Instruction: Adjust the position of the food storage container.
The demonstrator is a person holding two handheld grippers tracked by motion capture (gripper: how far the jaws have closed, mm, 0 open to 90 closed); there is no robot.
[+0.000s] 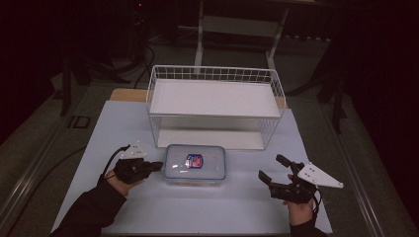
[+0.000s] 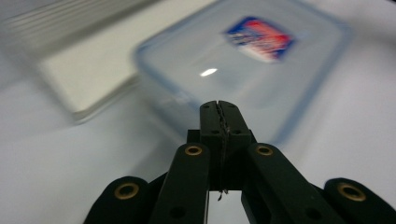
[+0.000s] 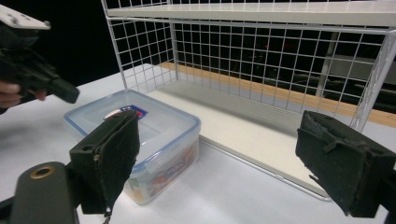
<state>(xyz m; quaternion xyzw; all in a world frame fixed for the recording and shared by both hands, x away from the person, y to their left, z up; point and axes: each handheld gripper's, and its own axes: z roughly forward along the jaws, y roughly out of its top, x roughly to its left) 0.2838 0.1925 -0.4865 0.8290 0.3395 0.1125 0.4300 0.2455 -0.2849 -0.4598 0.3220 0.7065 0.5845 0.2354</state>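
Left claw (image 1: pixel 157 166): jaws pressed together, empty, just beside box (image 1: pixel 194 164)
Right claw (image 1: pixel 273 169): jaws wide apart, empty

Bright table, dark room beyond.
Overhead light glints off the container lid (image 2: pixel 243 65); the left gripper view blurs everything past its jaws, while the room behind fades to black.

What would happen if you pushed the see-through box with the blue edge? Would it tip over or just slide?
The clear plastic box would probably slide rather than tip: it sits low and flat on the smooth white table. It looks stiff, with a snapped-on lid, so it should keep its shape. Its smooth sides may be slippery for the shut left tool, which sits at its edge.
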